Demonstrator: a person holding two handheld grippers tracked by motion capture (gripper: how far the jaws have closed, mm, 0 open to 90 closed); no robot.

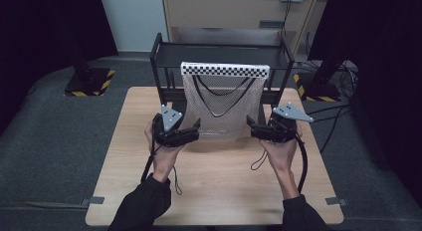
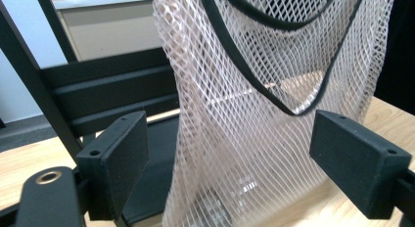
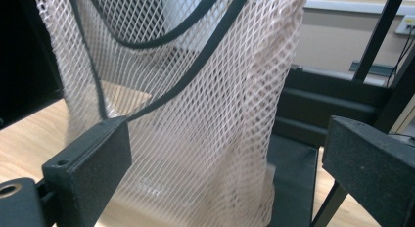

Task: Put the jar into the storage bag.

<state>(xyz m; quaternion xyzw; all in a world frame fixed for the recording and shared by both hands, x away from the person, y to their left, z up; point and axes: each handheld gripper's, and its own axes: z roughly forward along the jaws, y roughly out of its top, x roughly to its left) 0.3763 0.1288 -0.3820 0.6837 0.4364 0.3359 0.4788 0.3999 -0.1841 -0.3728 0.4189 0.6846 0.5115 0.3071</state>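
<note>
A white mesh bag [image 1: 219,109] with black straps [image 2: 254,75] hangs from a black-and-white checkered strip [image 1: 225,69] on the black rack [image 1: 158,66]; its bottom rests on the table. My left gripper [image 1: 195,130] is at the bag's lower left edge and stands open. In the left gripper view the mesh [image 2: 235,153] hangs between the wide jaws of the left gripper [image 2: 230,144], with no pad pressing it. My right gripper [image 1: 251,127] is at the bag's lower right edge, also open. In the right gripper view the netting [image 3: 205,139] hangs between the jaws of the right gripper [image 3: 230,148] and brushes the left one.
The black metal rack stands at the far side of the wooden table [image 1: 214,186], its rails [image 2: 107,90] just behind the bag. Grey carpet surrounds the table, with stand bases [image 1: 89,81] and cables [image 1: 343,76] on the floor at the back.
</note>
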